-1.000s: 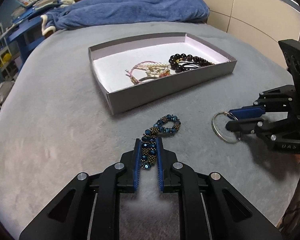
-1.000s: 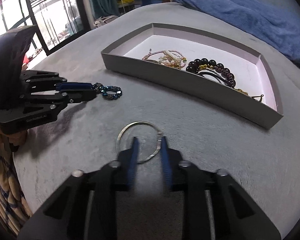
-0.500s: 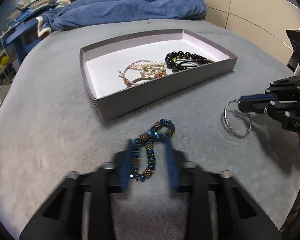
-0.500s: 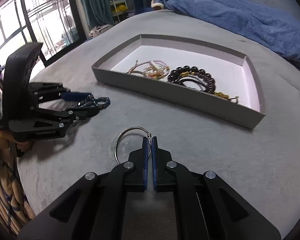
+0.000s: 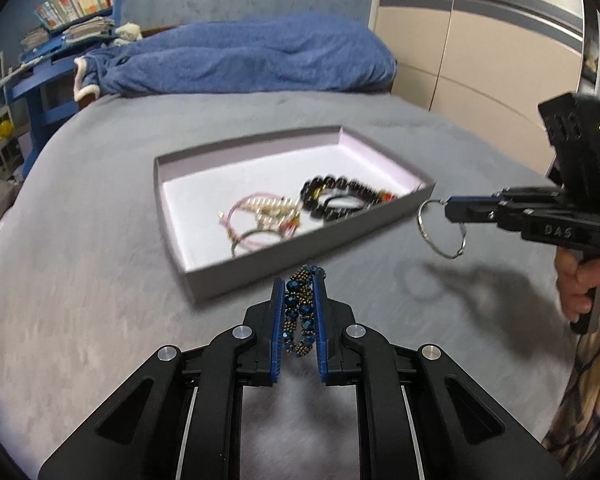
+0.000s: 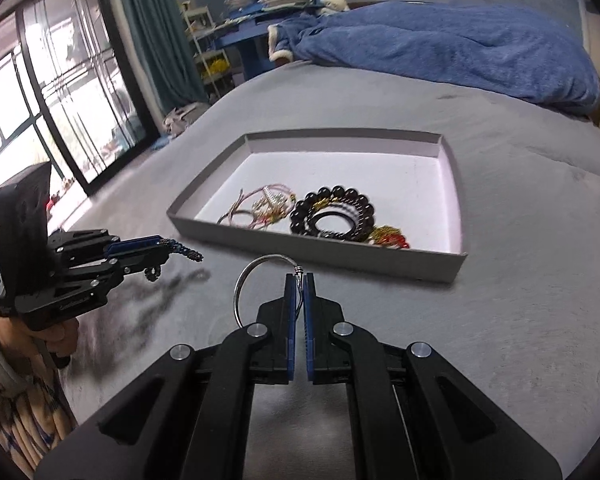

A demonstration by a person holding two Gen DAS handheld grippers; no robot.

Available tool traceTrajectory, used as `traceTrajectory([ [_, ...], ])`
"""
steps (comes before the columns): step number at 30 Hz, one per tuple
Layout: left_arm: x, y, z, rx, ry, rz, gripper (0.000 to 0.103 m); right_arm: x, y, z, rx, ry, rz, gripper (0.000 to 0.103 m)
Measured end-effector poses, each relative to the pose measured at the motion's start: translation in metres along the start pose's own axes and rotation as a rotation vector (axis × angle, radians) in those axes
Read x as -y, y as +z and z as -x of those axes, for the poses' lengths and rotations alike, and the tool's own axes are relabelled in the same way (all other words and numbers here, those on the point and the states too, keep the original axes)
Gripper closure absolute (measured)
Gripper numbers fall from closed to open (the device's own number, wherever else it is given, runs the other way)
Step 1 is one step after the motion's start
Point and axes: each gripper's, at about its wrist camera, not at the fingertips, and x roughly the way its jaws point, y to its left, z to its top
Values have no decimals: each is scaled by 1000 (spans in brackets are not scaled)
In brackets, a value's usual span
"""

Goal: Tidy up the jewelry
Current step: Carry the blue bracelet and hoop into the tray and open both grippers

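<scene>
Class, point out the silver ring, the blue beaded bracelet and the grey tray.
silver ring (image 5: 430,236), left wrist view, lower left arc.
blue beaded bracelet (image 5: 299,312), left wrist view, middle beads.
grey tray (image 6: 316,246), right wrist view, near wall.

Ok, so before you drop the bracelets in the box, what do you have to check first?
1. Left hand-held gripper shut on the blue bead bracelet: ok.
2. Right hand-held gripper shut on the silver ring bracelet: ok, though only a thin bit of wire is pinched.
3. Both bracelets lifted off the grey bed cover: ok, shadows show beneath them.
4. Either bracelet already over the box: not ok, both are short of its near wall.
5. Free white floor in the box: ok, its far half is bare.
6. How firm each grip is: cannot tell.
</scene>
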Motion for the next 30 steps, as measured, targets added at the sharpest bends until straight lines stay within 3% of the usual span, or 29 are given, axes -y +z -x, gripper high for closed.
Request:
traceTrajectory([
  [9,12,35,-1,70,0,3,89,8,24,1,49,-8,-28,100],
  [16,-6,60,-8,94,33,55,89,21,49,-12,60,-23,-61,100],
  [30,-19,78,-64,12,90,75,89,38,62,-62,11,-71,-113,100],
])
